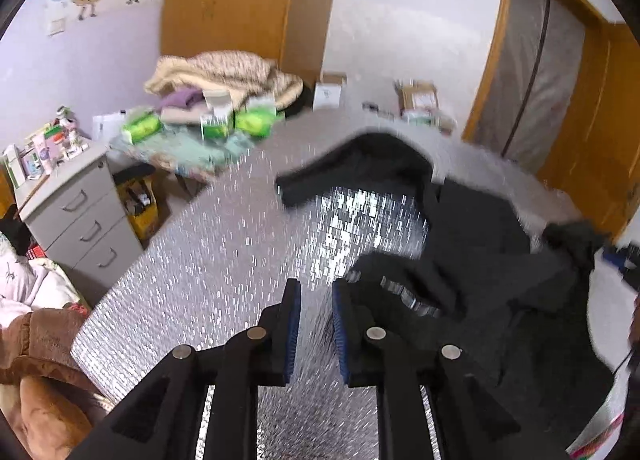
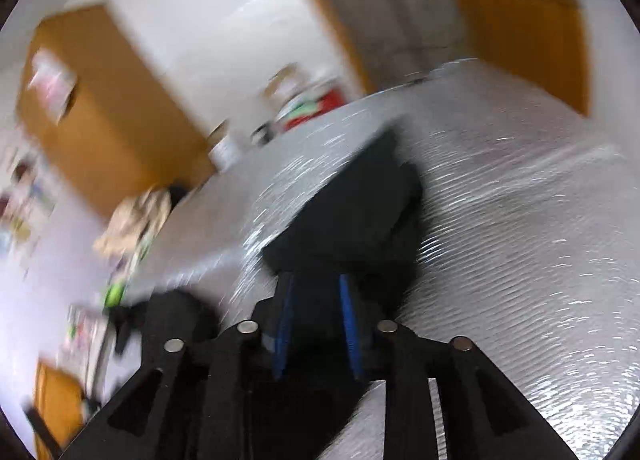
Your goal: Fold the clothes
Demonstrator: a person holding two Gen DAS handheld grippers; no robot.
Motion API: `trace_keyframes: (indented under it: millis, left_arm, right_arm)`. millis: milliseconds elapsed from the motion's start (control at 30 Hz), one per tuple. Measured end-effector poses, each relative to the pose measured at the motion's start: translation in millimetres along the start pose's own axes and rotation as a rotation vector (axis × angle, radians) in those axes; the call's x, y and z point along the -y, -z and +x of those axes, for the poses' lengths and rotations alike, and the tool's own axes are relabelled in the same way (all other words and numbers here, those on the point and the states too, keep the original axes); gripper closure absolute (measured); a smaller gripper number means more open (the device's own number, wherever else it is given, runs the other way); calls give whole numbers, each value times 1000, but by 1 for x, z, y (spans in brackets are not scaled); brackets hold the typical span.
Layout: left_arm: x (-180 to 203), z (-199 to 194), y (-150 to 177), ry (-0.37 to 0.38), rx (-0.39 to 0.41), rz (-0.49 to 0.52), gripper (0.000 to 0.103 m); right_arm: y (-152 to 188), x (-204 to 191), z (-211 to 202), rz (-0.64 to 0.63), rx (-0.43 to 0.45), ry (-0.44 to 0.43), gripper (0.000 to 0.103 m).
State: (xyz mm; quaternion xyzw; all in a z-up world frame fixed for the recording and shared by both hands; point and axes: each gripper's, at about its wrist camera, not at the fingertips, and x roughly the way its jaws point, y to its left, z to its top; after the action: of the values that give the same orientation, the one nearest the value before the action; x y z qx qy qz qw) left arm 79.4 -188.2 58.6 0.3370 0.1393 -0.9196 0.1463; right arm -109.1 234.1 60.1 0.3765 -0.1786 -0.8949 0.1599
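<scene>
Your black garment (image 1: 472, 228) sprawls crumpled on the silver foil surface (image 1: 200, 260), sleeve flung out. Your left gripper (image 1: 316, 324) hangs spread over bare foil; your right gripper (image 2: 316, 324) stands parted with dark cloth between its fingers, grip unclear in the blur.

The right wrist view is smeared by motion, so whether the right gripper (image 2: 316, 288) grips the dark garment (image 2: 348, 212) between its fingers cannot be told. Beyond that garment, small things at the silver mat's (image 2: 500, 220) far edge are unreadable blurs.
</scene>
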Motion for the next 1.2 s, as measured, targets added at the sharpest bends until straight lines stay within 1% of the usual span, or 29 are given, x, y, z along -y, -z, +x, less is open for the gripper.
trace_keyframes:
  millis: [33,100,200,267,333,467,533,600,667,700,733,767,833,867,1000,1100,1133,1167,1200]
  left_arm:
    - [2,-4,-3,18,23,-8,87]
    - [11,-7,-6,65,39,-6,87]
    - [30,5,-2,135,1,34,87]
    - [40,18,3,164,-41,46,87]
    - [48,29,10,179,-81,57,87]
    - [47,44,16,167,-118,54,87]
    - [45,50,16,161,-129,45,87]
    - [44,57,17,157,-143,39,87]
    - [44,65,18,153,-161,48,87]
    - [45,67,19,148,-163,59,87]
    - [47,69,20,142,-166,70,87]
    - [48,71,21,137,-168,81,87]
    - [51,74,22,125,-170,102,87]
    - [52,75,22,118,-169,111,87]
    - [56,76,24,105,-159,127,87]
    - [60,76,24,92,-152,143,87]
    - [61,76,24,87,-150,149,87]
    - [62,76,24,86,-152,151,87]
    - [63,76,23,84,-155,154,87]
  right_arm:
    - [3,-12,3,-45,-11,-34,74]
    - [5,-35,9,-129,-42,-101,73]
    - [3,-71,30,-265,-123,-155,71]
    - [5,-92,49,-347,-160,-183,67]
    - [3,-109,72,-410,-198,-188,66]
    - [-7,-130,124,-456,-277,-217,65]
    - [-13,-139,151,-461,-316,-229,65]
    - [-15,-144,176,-451,-378,-243,65]
    - [-13,-148,194,-444,-434,-266,65]
    - [-11,-150,198,-448,-446,-277,67]
    - [-9,-153,199,-458,-444,-285,85]
    - [-9,-154,199,-458,-436,-288,96]
    - [-19,-146,192,-408,-371,-268,97]
    - [-27,-137,184,-373,-322,-234,98]
    - [-64,-84,137,-197,-86,-36,98]
    - [-74,-45,98,-66,43,74,98]
    - [-74,-35,89,-47,57,105,93]
    - [-70,-32,88,-71,25,137,90]
    - [-65,-30,93,-114,-38,169,90]
